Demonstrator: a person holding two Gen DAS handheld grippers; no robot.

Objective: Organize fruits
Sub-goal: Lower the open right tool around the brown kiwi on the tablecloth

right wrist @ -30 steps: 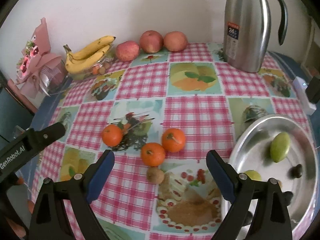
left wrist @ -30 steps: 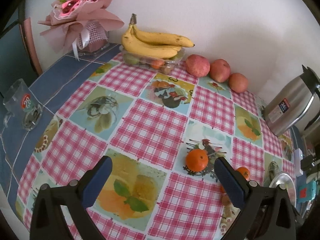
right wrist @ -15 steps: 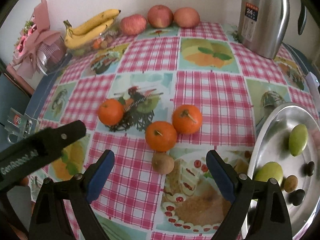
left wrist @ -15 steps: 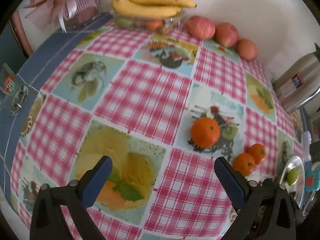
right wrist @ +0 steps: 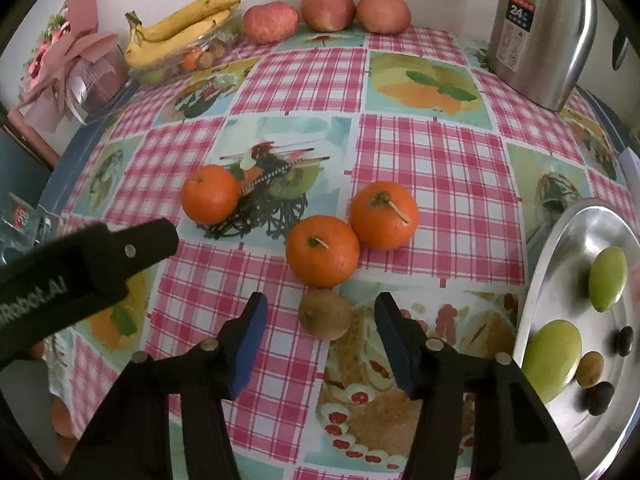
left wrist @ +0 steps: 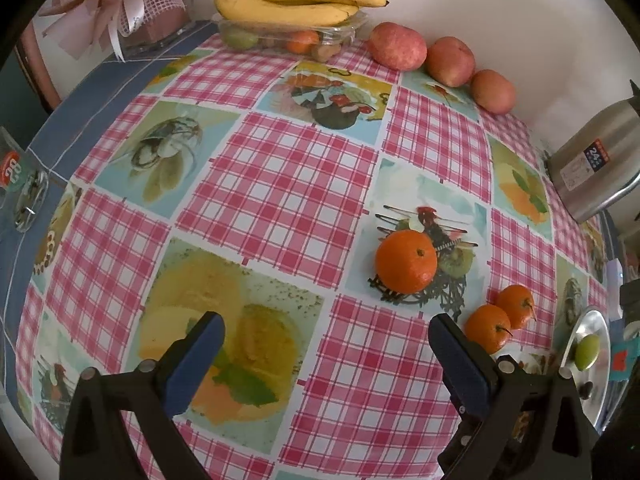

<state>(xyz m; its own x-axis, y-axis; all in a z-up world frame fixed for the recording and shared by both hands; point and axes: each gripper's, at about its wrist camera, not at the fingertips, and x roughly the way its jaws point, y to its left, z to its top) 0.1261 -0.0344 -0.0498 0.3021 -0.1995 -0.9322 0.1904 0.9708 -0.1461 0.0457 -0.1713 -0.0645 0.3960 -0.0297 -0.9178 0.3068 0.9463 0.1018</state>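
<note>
Right gripper (right wrist: 318, 320), fingers apart, flanks a kiwi (right wrist: 325, 314) on the table (right wrist: 432, 168) near its front edge. Left gripper (left wrist: 326, 346), fingers apart, empty, near an orange (left wrist: 406, 261). Tray (right wrist: 560, 248) at right edge.

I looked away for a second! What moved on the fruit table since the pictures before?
Both claws came down closer to the table. The right claw narrowed its fingers around the small brown kiwi but has not pinched it yet. The left claw stayed wide open, now nearer the lone orange. No fruit moved: the two other oranges, the bananas and the metal plate stayed put.
</note>
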